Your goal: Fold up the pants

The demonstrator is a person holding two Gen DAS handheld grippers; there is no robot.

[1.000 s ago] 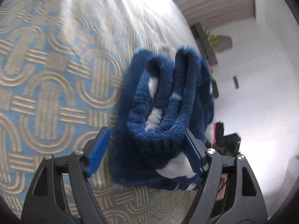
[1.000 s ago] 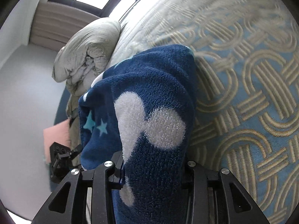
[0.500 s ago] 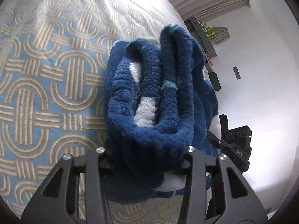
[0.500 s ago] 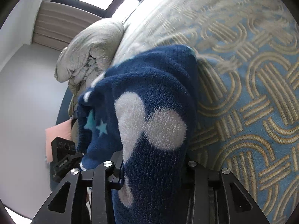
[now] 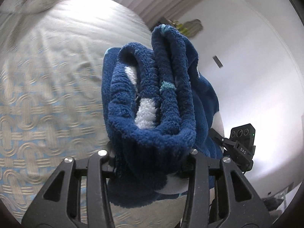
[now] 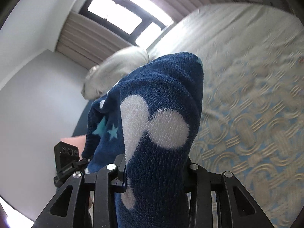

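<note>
Above patterned bedspread (image 5: 38, 114), both grippers' fingers (image 5: 197, 171) clamping pants (image 5: 152, 104).

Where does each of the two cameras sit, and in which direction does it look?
Left wrist: on the left gripper, looking along its fingers at the bunched blue pants, the bed on its left.
Right wrist: on the right gripper, facing the pants toward the window, bed on its right.
Shared: pants, bed; each view shows the other gripper.

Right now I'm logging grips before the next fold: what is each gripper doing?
Left gripper: closed on the folded pants.
Right gripper: closed on the pants too.
</note>
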